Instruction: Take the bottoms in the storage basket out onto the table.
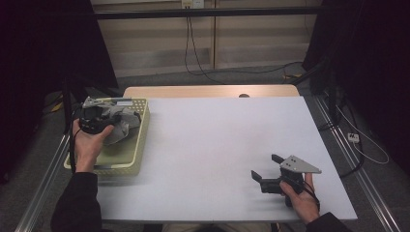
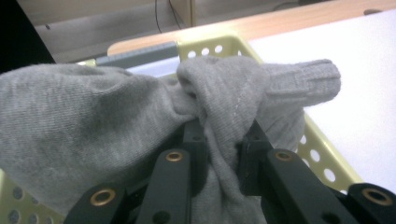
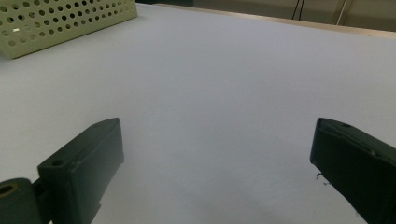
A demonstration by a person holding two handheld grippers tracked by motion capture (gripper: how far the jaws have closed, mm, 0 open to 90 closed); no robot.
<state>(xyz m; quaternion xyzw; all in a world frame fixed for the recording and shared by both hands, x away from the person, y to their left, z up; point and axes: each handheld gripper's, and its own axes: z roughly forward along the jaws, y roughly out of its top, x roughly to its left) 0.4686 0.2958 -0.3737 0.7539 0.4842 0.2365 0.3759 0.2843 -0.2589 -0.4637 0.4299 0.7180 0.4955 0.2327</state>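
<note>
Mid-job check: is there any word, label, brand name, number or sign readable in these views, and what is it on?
None can be read.
The grey cloth, clamped in the left gripper, shows plain knit.
The yellow perforated basket shows holes, no lettering.
The right gripper, jaws open, and the white table carry no print.
The wall plate is too small to tell.
</note>
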